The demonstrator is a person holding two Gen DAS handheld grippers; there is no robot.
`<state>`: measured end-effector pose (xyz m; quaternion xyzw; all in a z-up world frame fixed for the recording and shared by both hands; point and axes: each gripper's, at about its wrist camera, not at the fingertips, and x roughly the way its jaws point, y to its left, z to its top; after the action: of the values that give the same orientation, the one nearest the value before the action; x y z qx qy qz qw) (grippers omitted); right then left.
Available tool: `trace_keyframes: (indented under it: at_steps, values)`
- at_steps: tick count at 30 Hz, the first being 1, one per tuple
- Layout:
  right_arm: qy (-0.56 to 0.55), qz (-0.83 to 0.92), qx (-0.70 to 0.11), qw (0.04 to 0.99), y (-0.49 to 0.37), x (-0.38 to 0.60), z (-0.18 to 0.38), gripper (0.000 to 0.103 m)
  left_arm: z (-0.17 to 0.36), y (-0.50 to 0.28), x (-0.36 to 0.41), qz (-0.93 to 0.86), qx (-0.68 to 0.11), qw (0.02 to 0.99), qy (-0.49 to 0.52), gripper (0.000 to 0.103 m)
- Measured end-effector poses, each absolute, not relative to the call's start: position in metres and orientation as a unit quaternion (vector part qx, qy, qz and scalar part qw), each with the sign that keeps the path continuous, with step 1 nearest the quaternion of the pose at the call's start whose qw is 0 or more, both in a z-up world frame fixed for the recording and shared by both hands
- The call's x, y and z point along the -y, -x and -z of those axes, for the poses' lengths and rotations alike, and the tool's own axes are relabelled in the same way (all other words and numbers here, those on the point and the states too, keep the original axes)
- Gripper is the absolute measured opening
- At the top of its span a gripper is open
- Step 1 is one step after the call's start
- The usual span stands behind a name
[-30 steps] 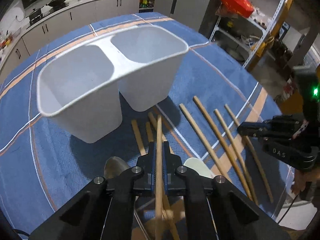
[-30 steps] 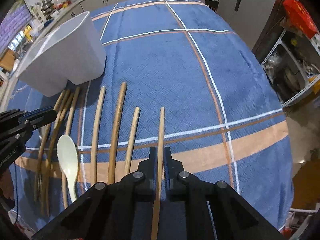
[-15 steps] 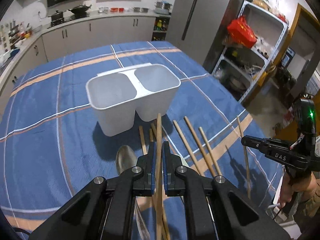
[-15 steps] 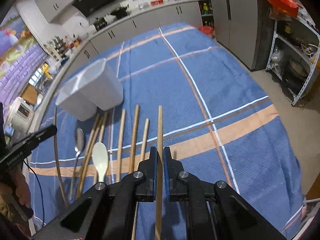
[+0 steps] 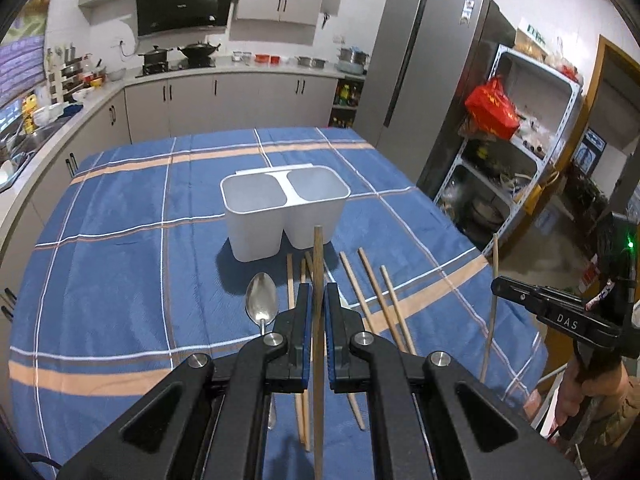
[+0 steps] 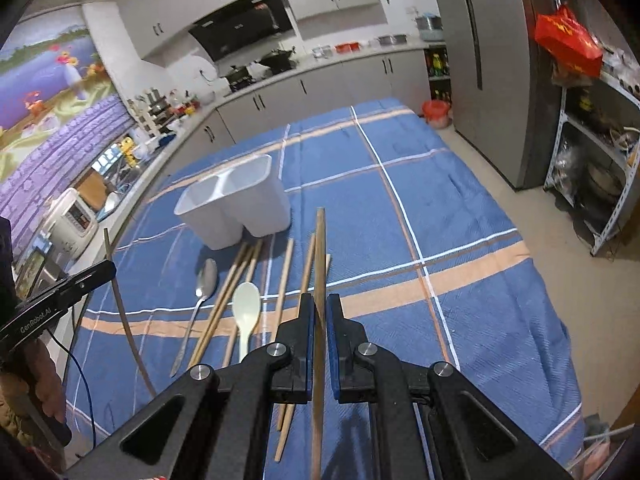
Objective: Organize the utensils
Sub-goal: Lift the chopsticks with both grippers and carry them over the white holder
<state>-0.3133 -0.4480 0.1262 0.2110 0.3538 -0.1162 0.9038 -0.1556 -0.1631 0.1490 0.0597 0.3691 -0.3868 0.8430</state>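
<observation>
Left claw clenched on a wooden chopstick, held clear above the tabletop. Right claw likewise grips a second chopstick. Remaining chopsticks, metal spoon and white spoon lie near the white two-compartment holder.

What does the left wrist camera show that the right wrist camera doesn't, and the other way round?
Only the left wrist view shows the right gripper from the side, shut on a thin chopstick. Only the right wrist view shows the cream plastic spoon clearly, and the left gripper from the side with its own chopstick. Both show the white two-compartment holder with nothing visible inside, the metal spoon, loose chopsticks on the blue tablecloth, and a chopstick clamped between that camera's own fingers.
</observation>
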Motion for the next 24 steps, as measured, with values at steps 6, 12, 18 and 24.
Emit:
trace_keyframes:
  at_steps: [6,12,18,24]
  values:
    - [-0.189,0.106,-0.325,0.921,0.336,0.436,-0.146,0.006,-0.165,0.181,0.153,0.381,-0.346,0.856,-0.046,0.005]
    - [-0.168,0.102,-0.301,0.933,0.351,0.428,-0.163,0.006,-0.181,0.196,0.149,0.38,-0.326,0.865,-0.034,0.005]
    - [-0.165,0.101,-0.286,0.938,0.357,0.429,-0.172,0.006,-0.194,0.205,0.148,0.382,-0.31,0.87,-0.029,0.005]
    - [-0.159,0.102,-0.277,0.942,0.358,0.43,-0.178,0.006,-0.205,0.207,0.146,0.385,-0.299,0.873,-0.023,0.005]
